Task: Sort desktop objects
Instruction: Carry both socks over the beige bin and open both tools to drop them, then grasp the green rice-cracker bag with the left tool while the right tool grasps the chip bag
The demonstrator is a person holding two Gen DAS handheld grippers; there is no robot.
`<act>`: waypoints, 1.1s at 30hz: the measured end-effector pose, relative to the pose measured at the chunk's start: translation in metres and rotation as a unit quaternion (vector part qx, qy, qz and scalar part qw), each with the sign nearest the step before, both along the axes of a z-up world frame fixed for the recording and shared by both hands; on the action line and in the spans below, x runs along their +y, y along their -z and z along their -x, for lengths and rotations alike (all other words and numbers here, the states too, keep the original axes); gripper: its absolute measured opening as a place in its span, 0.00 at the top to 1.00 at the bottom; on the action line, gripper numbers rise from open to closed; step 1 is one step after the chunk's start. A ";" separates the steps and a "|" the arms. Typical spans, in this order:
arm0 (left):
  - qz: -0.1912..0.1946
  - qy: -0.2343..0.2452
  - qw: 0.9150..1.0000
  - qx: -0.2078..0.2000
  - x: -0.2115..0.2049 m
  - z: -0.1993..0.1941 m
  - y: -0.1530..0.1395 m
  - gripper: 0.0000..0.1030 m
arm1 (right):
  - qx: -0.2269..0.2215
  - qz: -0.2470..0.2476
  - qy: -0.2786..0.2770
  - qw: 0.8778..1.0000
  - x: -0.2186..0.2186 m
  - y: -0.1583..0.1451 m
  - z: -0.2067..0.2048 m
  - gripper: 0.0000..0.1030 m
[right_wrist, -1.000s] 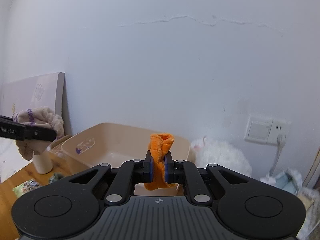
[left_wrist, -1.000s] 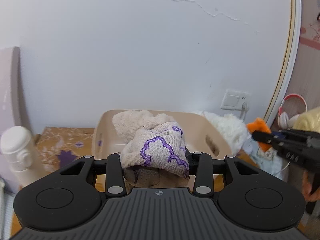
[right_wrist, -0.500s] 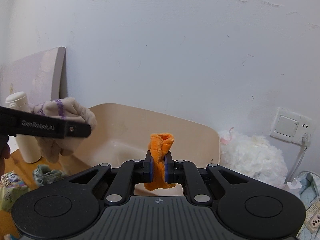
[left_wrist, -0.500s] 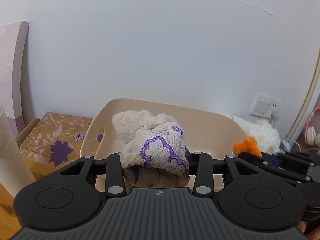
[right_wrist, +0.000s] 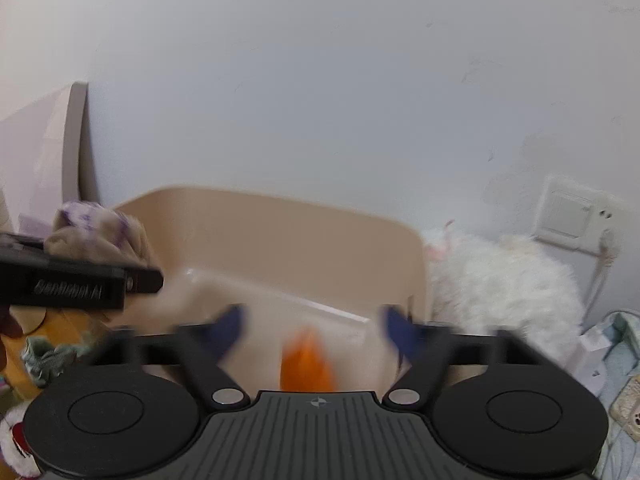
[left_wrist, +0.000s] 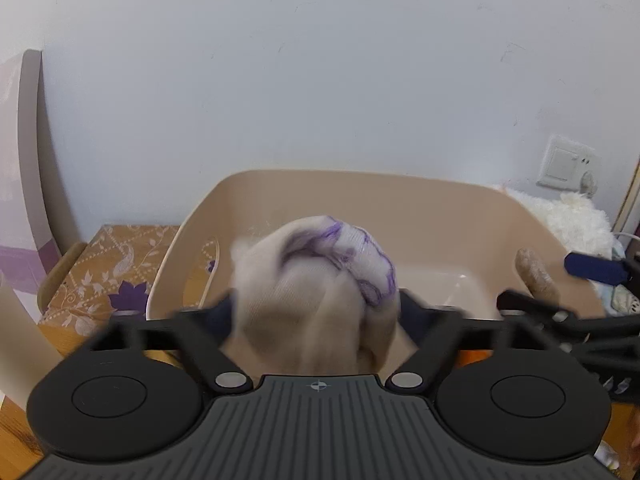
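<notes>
From my left wrist, my left gripper point(left_wrist: 316, 312) has its jaws opening over the beige tub point(left_wrist: 400, 188); the rolled cream sock point(left_wrist: 316, 292) with purple stitching sits between them, blurred, long axis pointing away from me. From my right wrist, my right gripper point(right_wrist: 316, 330) has its jaws opening wide; the orange cloth point(right_wrist: 306, 364) hangs loose between them, upright, above the tub.

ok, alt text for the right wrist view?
The right gripper is opening over a beige plastic bin, with a blurred orange cloth loose between its spread jaws. At left, the left gripper carries a beige cloth with purple stitching; a white fluffy item lies right of the bin.
</notes>
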State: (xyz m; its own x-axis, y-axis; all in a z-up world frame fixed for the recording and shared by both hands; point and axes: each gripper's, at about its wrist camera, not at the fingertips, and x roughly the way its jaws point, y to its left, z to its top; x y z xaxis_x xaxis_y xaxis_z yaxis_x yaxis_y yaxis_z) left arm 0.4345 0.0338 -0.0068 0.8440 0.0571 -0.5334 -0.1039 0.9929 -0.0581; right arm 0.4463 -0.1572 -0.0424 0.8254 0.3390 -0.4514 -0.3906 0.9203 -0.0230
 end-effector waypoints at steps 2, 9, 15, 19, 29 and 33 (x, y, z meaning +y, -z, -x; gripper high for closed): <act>0.006 0.006 1.000 -0.008 0.001 0.004 -0.003 0.13 | -0.009 -0.018 0.004 1.000 -0.006 -0.010 0.003 0.01; 0.014 0.021 0.999 -0.031 0.010 0.027 -0.021 0.13 | -0.020 -0.059 0.023 0.998 -0.025 -0.028 0.022 0.00; -0.054 0.062 0.996 -0.046 0.022 0.079 -0.032 0.13 | -0.030 -0.097 0.019 0.995 -0.059 -0.045 0.061 0.00; -0.068 0.071 0.994 -0.038 0.042 0.114 -0.029 0.13 | -0.024 -0.083 0.017 0.996 -0.078 -0.043 0.093 0.00; -0.039 0.112 0.993 -0.007 0.080 0.183 -0.015 0.13 | 0.001 -0.038 0.014 0.999 -0.100 -0.020 0.156 0.00; -0.048 0.129 0.990 0.013 0.077 0.192 -0.002 0.13 | 0.015 -0.009 0.004 1.000 -0.090 -0.007 0.164 0.00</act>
State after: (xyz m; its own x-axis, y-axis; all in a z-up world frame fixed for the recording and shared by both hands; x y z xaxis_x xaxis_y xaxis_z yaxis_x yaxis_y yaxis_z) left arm 0.2429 0.1104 -0.0051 0.8233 -0.1078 -0.5573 0.1545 0.9873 0.0373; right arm 0.2818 -0.2473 -0.0349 0.8141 0.3401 -0.4706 -0.3829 0.9238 0.0053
